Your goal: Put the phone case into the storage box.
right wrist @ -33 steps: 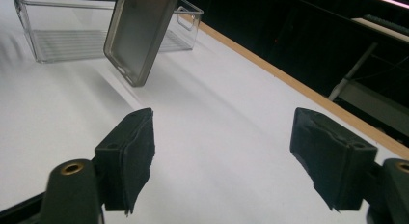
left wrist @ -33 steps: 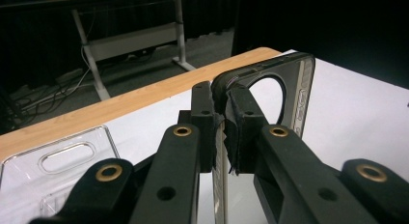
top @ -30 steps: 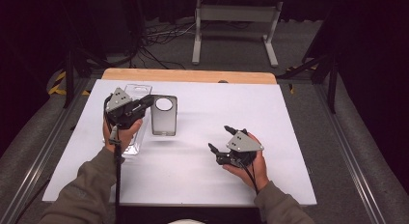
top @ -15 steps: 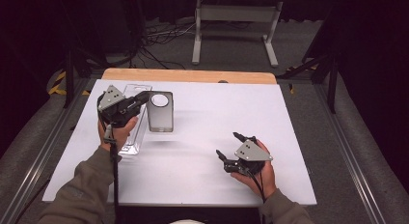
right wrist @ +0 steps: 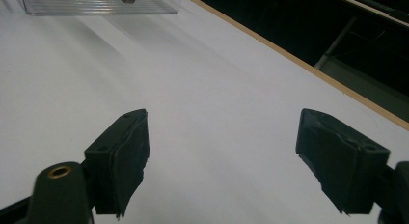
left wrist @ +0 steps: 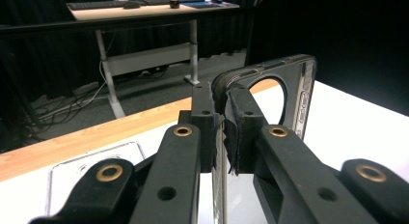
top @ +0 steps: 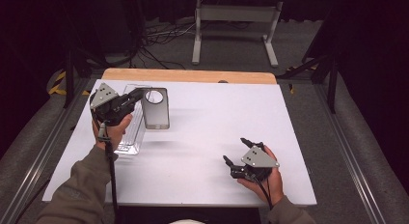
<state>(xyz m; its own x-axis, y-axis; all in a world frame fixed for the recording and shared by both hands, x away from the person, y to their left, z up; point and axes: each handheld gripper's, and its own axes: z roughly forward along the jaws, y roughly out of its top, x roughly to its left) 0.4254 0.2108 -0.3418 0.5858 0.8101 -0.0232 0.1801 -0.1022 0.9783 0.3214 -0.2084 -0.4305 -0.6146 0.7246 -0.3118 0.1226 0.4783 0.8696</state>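
Observation:
A dark grey phone case (top: 155,108) with a round camera hole is pinched at one long edge by my left gripper (top: 140,95), which is shut on it at the table's far left. In the left gripper view the pads (left wrist: 243,125) clamp the thin wall of the phone case (left wrist: 289,96), and my left gripper (left wrist: 223,108) points toward the table's far edge. A clear plastic case (top: 130,132) lies flat under the left hand. My right gripper (top: 235,150) is open and holds nothing, near the front right. My right gripper (right wrist: 222,156) hangs over bare white table (right wrist: 202,74).
The white table top (top: 217,118) has a wooden strip (top: 193,76) along its far edge. The clear plastic case (left wrist: 91,168) lies at the lower left of the left gripper view and as a ribbed clear shape (right wrist: 101,4) far off in the right gripper view. Desk legs and cables stand beyond the table.
My right gripper has drawn back toward the front right of the table, jaws still open. The left gripper keeps its grip on the phone case and has barely shifted.

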